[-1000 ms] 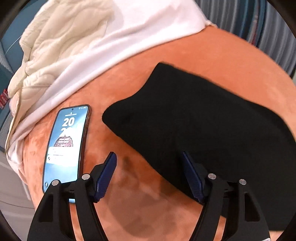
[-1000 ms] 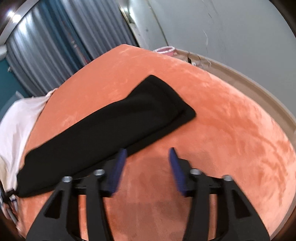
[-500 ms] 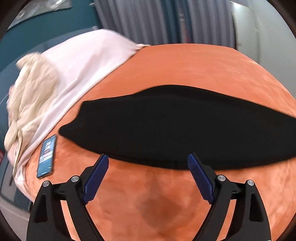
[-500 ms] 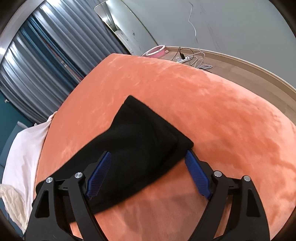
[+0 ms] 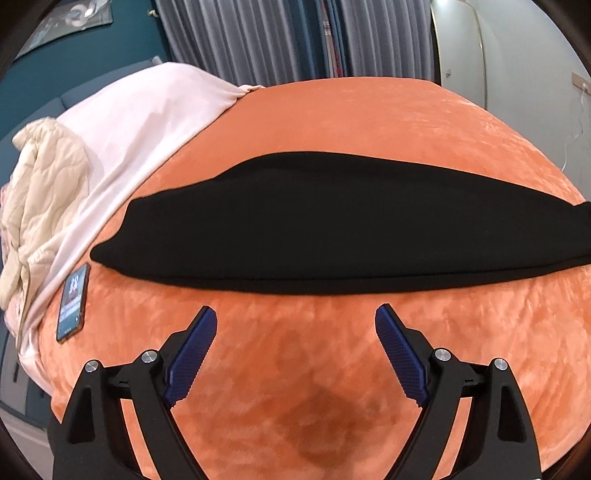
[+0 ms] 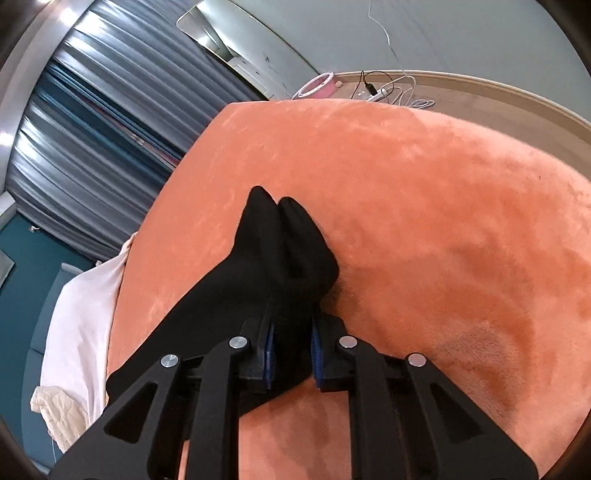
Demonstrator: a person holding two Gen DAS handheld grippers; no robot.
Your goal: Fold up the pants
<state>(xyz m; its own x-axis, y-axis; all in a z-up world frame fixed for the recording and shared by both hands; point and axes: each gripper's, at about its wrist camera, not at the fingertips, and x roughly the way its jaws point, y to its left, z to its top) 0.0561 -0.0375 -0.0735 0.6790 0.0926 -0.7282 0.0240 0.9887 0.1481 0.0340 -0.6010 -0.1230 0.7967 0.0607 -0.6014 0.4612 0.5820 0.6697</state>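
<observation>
Right gripper (image 6: 291, 347) was closing, its jaws now pinching the black pants (image 6: 280, 254) at one end — previously merely straddled; left gripper (image 5: 295, 332) stood wide, empty — fold lift appeared imminent.

An orange plush bed cover (image 5: 332, 122) filled the room's middle. Grey-blue pleated curtains (image 5: 280, 40) hung beyond its far edge, a teal wall (image 5: 85, 70) stood left of them, and a pale grey wall (image 6: 480, 33) rose beside the bed, above a wooden ledge (image 6: 480, 88).
</observation>
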